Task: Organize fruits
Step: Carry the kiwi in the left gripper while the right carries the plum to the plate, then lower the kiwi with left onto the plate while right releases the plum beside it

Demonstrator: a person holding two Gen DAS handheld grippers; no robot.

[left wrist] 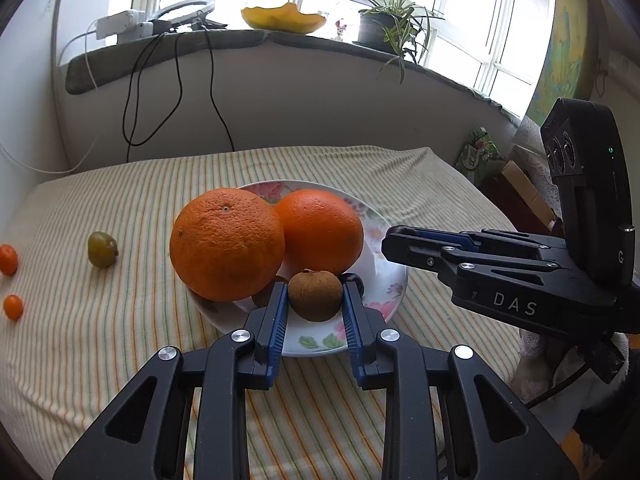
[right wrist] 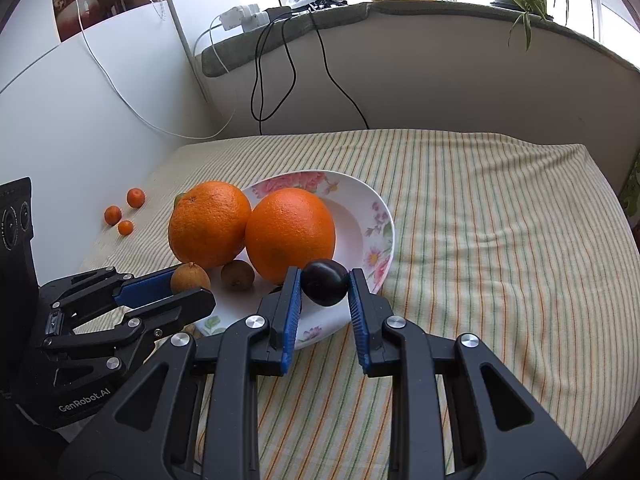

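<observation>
striped cloth (left wrist: 100,360) carries a floral plate (left wrist: 394,280) with two oranges (left wrist: 227,244) at its far left. over the near rim, left gripper (left wrist: 315,300) clamps a brown fruit (left wrist: 315,296); right gripper (right wrist: 325,292) clamps a dark plum (right wrist: 324,282).

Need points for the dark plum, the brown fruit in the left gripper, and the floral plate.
dark plum (right wrist: 324,282), right wrist view, middle of its front face.
brown fruit (left wrist: 315,295), left wrist view, middle of its skin.
floral plate (right wrist: 378,236), right wrist view, right rim by the pink flowers.
</observation>
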